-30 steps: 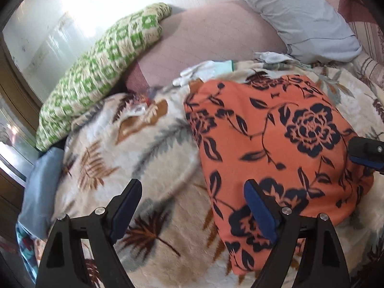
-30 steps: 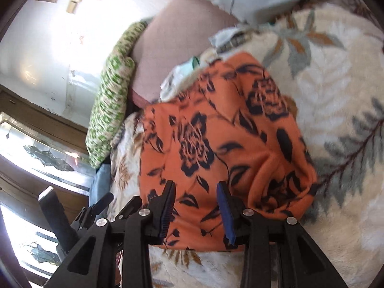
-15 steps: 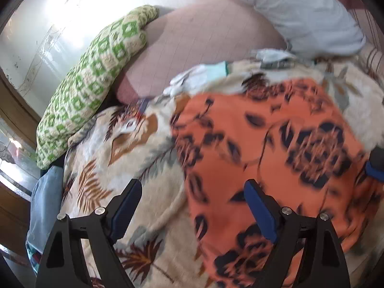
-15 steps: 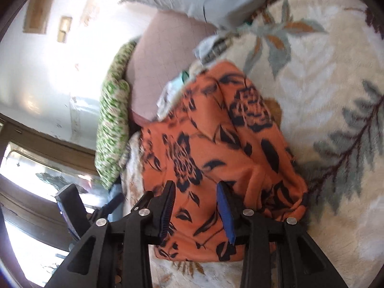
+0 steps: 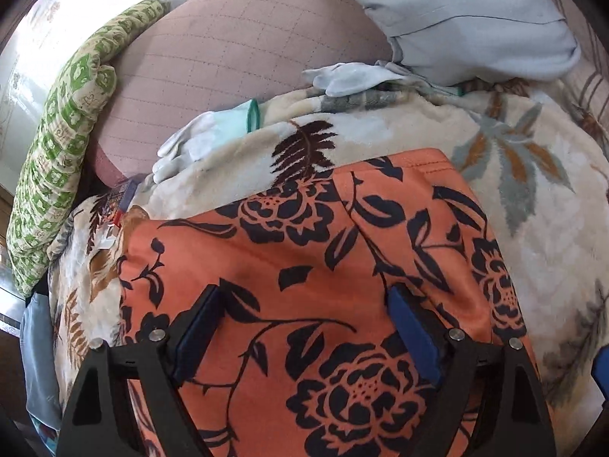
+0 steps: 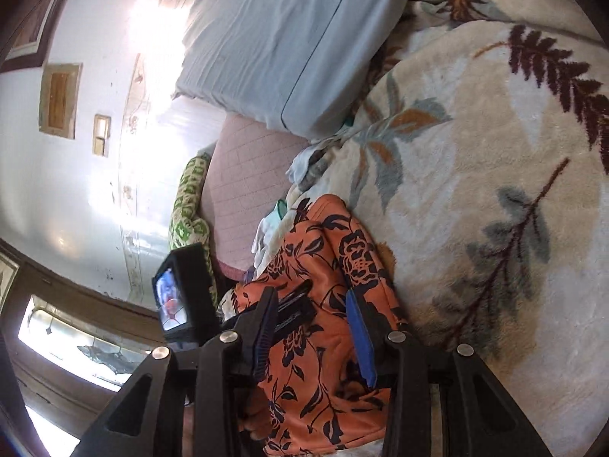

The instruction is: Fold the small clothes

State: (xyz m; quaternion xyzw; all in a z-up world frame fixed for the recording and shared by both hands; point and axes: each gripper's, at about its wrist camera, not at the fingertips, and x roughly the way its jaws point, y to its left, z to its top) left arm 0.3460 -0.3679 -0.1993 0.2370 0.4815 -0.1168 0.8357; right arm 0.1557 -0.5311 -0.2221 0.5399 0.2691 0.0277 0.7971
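Orange garment (image 5: 335, 274) lies on the blanket (image 5: 533, 198) under both tongs. Left tongs (image 5: 304, 327) spread wide, gripping nothing; right tongs (image 6: 310, 327) parted too. Risk: we snag plush blanket with the cloth.

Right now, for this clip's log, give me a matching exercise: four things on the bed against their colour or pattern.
Things:
1. garment
2. blanket
3. narrow cushion
4. quilted cushion

Looks:
A. green and cream squares
B. orange with dark flowers
C. plain dusty pink
D. cream plush with leaf print

Pairs: 1-B, 2-D, 3-A, 4-C
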